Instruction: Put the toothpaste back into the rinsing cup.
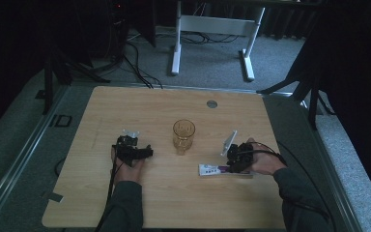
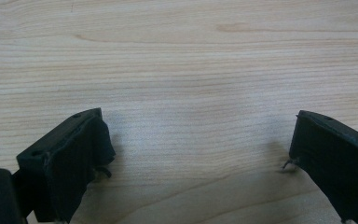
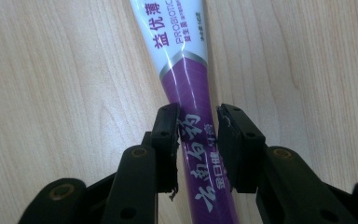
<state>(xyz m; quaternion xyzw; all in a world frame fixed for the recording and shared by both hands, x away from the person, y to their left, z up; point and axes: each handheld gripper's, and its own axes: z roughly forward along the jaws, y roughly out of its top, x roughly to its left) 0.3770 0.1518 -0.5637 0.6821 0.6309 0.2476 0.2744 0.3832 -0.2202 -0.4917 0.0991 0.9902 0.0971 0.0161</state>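
Toothpaste tube (image 3: 186, 88), white at the far end and purple toward the camera, runs lengthwise between the two black jaws of the right gripper (image 3: 198, 144) in the right gripper view. Both pads sit against the purple part of the tube, one on each side, so the jaws are clamped on it, with the printed white end reaching out past the fingertips. The tube lies flat on the wooden table (image 3: 51, 93).

Seen from the high view, the tube (image 1: 214, 169) lies on the table (image 1: 140, 104) to the right of the amber drinking glass (image 1: 183, 136) and nearer the person, with the right gripper (image 1: 228, 169) at the end of it that points away from the glass. The glass stands upright near the middle of the table.

Left of the glass, the left gripper (image 1: 149, 153) rests low over the table. In the left gripper view its jaws (image 2: 200, 154) stand wide apart with bare wood (image 2: 191, 70) between them.
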